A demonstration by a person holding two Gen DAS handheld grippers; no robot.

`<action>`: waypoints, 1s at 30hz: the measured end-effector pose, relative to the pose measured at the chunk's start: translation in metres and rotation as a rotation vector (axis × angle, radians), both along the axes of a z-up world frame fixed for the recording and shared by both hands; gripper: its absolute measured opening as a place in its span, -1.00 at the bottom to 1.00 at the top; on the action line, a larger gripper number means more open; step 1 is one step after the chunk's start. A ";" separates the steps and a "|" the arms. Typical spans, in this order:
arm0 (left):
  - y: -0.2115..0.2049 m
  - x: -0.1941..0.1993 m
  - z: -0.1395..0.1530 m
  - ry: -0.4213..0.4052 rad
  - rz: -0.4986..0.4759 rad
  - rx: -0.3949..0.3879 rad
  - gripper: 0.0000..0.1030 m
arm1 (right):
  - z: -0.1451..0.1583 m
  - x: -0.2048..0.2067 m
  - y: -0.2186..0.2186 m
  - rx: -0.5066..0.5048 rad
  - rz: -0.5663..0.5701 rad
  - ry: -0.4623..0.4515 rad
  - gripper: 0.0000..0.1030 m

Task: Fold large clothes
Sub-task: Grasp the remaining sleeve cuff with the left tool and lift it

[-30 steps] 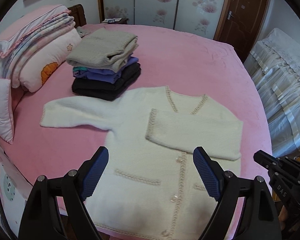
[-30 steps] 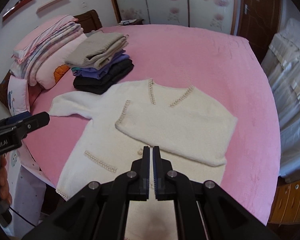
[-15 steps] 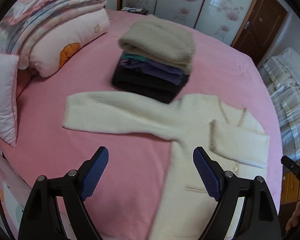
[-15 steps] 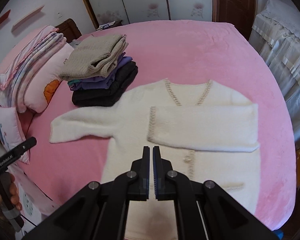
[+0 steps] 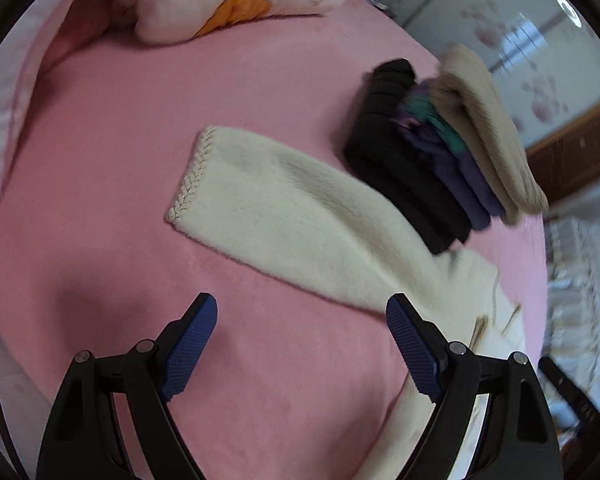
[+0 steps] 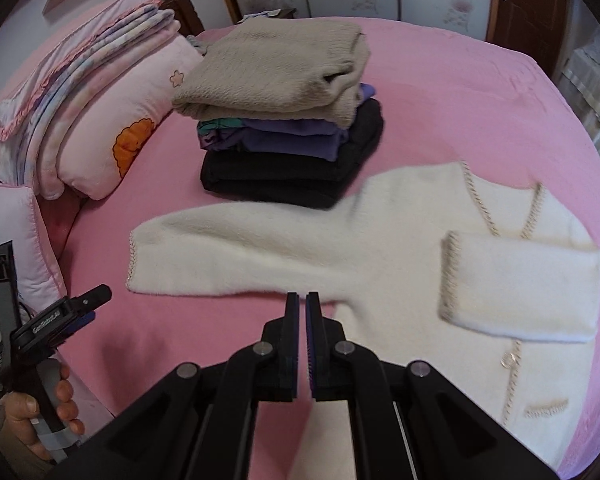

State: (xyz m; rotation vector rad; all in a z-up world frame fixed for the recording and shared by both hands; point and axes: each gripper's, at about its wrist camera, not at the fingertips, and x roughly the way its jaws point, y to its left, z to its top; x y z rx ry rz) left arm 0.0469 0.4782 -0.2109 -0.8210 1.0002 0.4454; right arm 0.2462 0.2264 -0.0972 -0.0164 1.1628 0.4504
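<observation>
- A cream knitted cardigan [image 6: 400, 256] lies flat on the pink bed sheet [image 6: 460, 112], front side up, with braided beige trim along the neckline, cuffs and pocket.
- In the right wrist view its right-hand sleeve [image 6: 520, 284] is folded across the chest, with the cuff pointing left; the other sleeve [image 6: 228, 256] stretches out flat to the left.
- The left wrist view shows that outstretched sleeve [image 5: 284, 208] close up, its trimmed cuff [image 5: 192, 178] at the left end, lying on the sheet just beyond the fingers.
- The left gripper [image 5: 302, 344] has its blue pads spread wide with nothing between them; it hangs over bare sheet on the near side of the sleeve, not touching it.
- In the right wrist view the left gripper [image 6: 66, 312] appears at the near left, held in a hand [image 6: 40, 412].
- The right gripper [image 6: 303, 312] has its fingers pressed together and nothing pinched; its tips sit at the near edge of the cardigan, close to the armpit of the outstretched sleeve. Whether they touch the knit cannot be told.
- Beyond the cardigan stands a stack of folded clothes [image 6: 288, 120]: a beige sweater on top, purple garments in the middle, a black one at the bottom, whose near edge meets the cardigan's shoulder.
- Left of the stack lie a pink pillow [image 6: 112, 120] with an orange motif and folded bedding [image 6: 72, 64] on it.
</observation>
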 end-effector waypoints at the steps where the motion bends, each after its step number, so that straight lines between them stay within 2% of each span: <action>1: 0.010 0.001 -0.013 -0.009 0.031 -0.027 0.66 | -0.005 0.004 0.008 0.001 0.007 0.003 -0.94; 7: 0.061 0.007 -0.096 0.004 0.213 -0.192 0.62 | -0.035 0.021 0.043 -0.020 0.028 0.046 -0.94; 9: 0.070 0.006 -0.120 0.012 0.266 -0.234 0.51 | -0.044 0.024 0.050 -0.030 0.033 0.052 -0.94; 12: 0.079 0.006 -0.143 0.003 0.304 -0.269 0.34 | -0.058 0.030 0.057 -0.042 0.033 0.078 -0.94; 14: 0.082 0.010 -0.149 -0.008 0.304 -0.265 0.31 | -0.066 0.033 0.060 -0.052 0.029 0.095 -0.94; 19: 0.088 0.030 -0.155 -0.006 0.260 -0.216 -0.01 | -0.080 0.040 0.062 -0.051 0.016 0.127 -0.94; 20: 0.090 0.033 -0.155 0.000 0.255 -0.206 -0.27 | -0.081 0.041 0.062 -0.052 0.016 0.131 -0.94; 21: 0.090 0.037 -0.156 0.023 0.248 -0.178 -0.69 | -0.083 0.042 0.063 -0.051 0.016 0.134 -0.94; 22: 0.093 0.040 -0.154 0.036 0.244 -0.169 -0.79 | -0.084 0.044 0.062 -0.050 0.014 0.137 -0.94; 24: 0.093 0.045 -0.148 0.047 0.250 -0.153 -0.86 | -0.086 0.046 0.059 -0.046 0.010 0.145 -0.94; 26: 0.083 0.052 -0.131 0.059 0.220 -0.083 -0.88 | -0.086 0.048 0.055 -0.043 0.002 0.150 -0.94; 30: 0.054 0.067 -0.077 -0.026 0.140 0.000 -0.88 | -0.085 0.051 0.037 -0.027 -0.030 0.153 -0.94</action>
